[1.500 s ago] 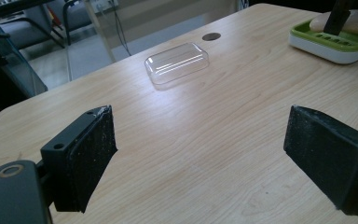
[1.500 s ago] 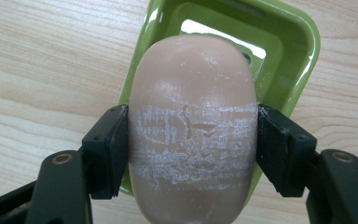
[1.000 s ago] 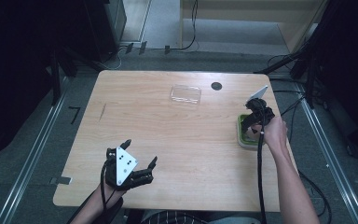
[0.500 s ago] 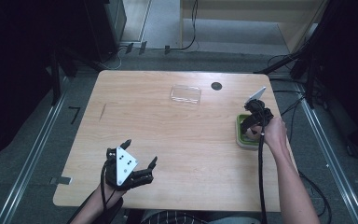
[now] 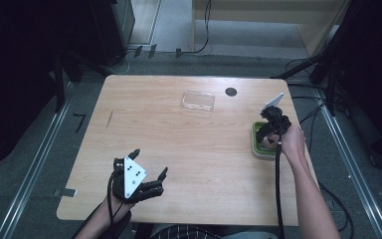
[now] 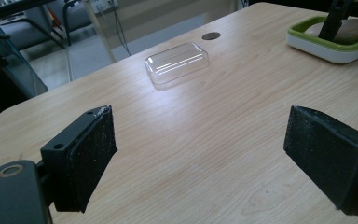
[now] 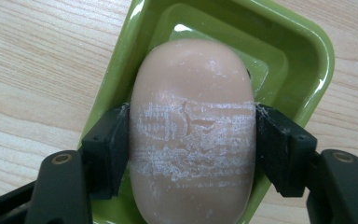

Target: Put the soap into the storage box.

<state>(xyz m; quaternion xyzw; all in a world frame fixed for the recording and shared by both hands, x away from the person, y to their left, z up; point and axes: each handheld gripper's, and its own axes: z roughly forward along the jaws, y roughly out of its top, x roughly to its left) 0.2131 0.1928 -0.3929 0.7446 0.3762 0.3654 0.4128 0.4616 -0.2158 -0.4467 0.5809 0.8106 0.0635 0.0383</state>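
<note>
Nearest to you, at the front-left part of the table, your left gripper hangs just over the wood with its jaws spread wide and nothing between them. In the left gripper view the two black pads stand well apart, with bare tabletop running between them (the grey three-cornered plate on top of the gripper faces the high camera).

Farther along, at the right edge of the table, your right gripper points down into the green soap dish. Its jaws are clamped on the bar of soap: in the right gripper view the pads press against the two long sides of the pinkish bar, one on each side, across a band of whitish scuffed marks on its top face. The soap sits inside the dish, lengthwise along it, and from these pictures I cannot tell whether it rests on the dish floor or is lifted slightly off it. The dish itself stands on the wood close to the table's right edge, with a white base below its green rim, as the left gripper view shows.

Farther still, toward the far side, a clear plastic lid lies flat on the table, well apart from the dish. Just beyond and to the right of it is a small dark round spot in the tabletop.
</note>
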